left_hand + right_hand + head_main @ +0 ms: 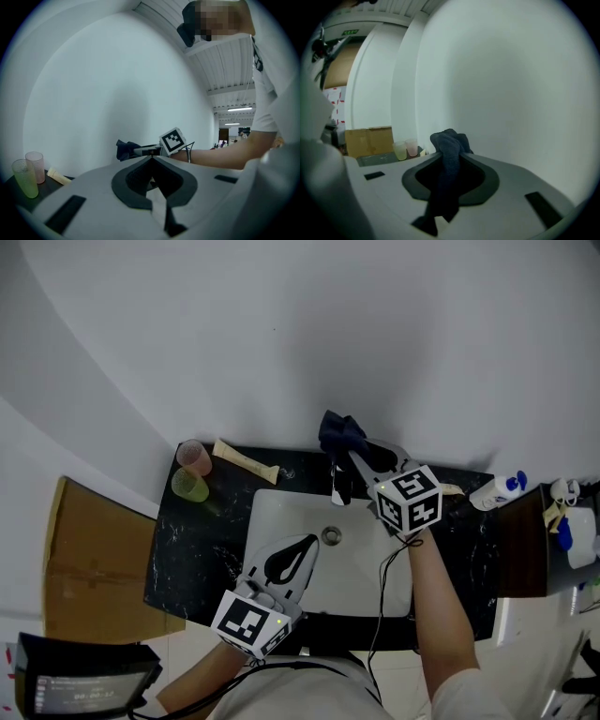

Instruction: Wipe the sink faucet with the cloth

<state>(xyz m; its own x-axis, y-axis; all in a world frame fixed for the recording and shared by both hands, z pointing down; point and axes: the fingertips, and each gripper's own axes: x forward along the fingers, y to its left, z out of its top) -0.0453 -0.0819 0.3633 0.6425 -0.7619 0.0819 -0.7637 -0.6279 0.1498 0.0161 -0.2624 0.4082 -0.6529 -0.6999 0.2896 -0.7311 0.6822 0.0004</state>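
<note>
A dark blue cloth (339, 433) hangs bunched over the top of the faucet (338, 486) at the back of the white sink (272, 521). My right gripper (354, 454) is shut on this cloth, its marker cube (410, 498) just right of the faucet. In the right gripper view the cloth (447, 187) fills the gap between the jaws and droops below them. My left gripper (309, 544) hovers over the basin near the drain (331, 536), its tips together with nothing between them. From the left gripper view, the cloth (125, 150) and the right gripper's cube (172, 139) show ahead.
On the black counter (192, 549) at the left stand a pink cup (195, 457) and a green cup (190, 486), with a cream tube (246, 462) behind. A white bottle with a blue cap (497, 490) lies at the right. A cardboard box (94, 563) sits left of the counter.
</note>
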